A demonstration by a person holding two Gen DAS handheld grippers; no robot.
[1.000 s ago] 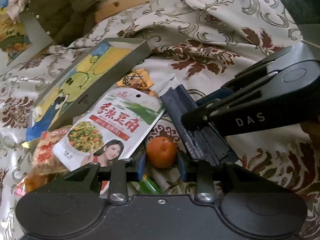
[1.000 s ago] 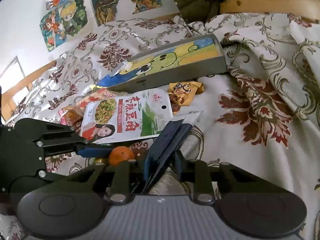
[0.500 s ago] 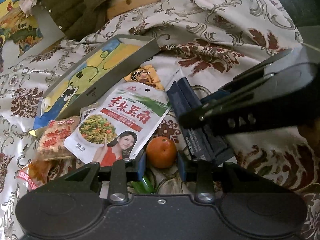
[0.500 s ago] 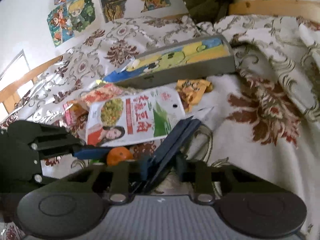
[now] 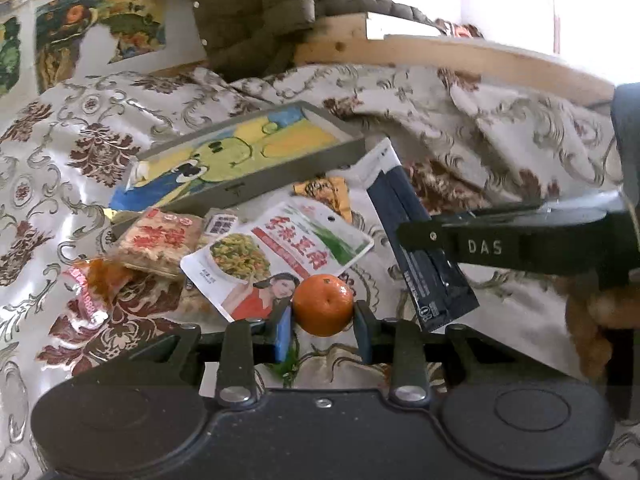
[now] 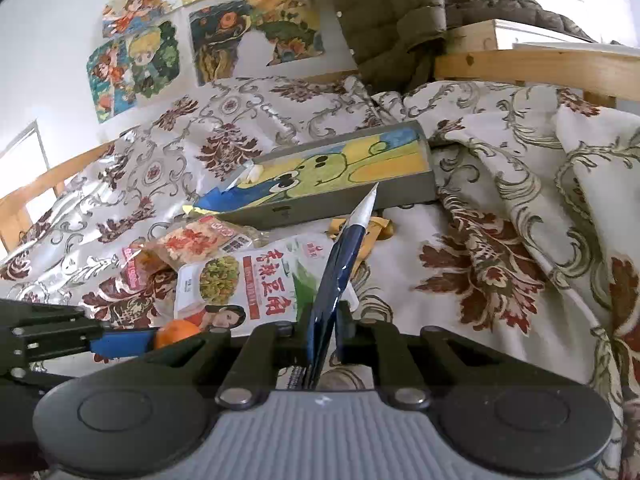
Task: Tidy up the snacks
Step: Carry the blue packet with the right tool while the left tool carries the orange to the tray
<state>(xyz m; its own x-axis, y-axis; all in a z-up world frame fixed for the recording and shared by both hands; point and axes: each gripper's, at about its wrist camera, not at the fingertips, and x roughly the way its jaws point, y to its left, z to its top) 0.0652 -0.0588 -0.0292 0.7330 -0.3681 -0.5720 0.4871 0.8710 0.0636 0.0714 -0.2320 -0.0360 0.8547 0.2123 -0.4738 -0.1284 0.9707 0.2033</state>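
Observation:
My left gripper (image 5: 323, 314) is shut on a small orange (image 5: 323, 304), which its blue pads hold just above the cloth. To its right, the right gripper (image 5: 402, 236) is seen side-on, clamping a dark blue packet (image 5: 424, 256). In the right wrist view that dark blue packet (image 6: 340, 268) stands on edge between the jaws of the right gripper (image 6: 325, 330), which are closing on it, and its white tip points toward the frog-painted tray (image 6: 352, 204). The left gripper (image 6: 154, 338) and the orange (image 6: 176, 330) show low on the left.
Beyond the grippers, loose snacks lie on the patterned bedspread (image 5: 500, 132): a white bean packet (image 5: 280, 256), a red cracker packet (image 5: 160, 240) and a yellow packet (image 5: 324, 194). The grey tray (image 5: 280, 176) sits behind them. A wooden rail (image 5: 460, 56) and a quilted coat (image 5: 256, 12) bound the far side.
Both grippers have risen. The orange came up off the cloth in the left jaws. The right jaws narrowed on the dark blue packet, which lifted and turned upright.

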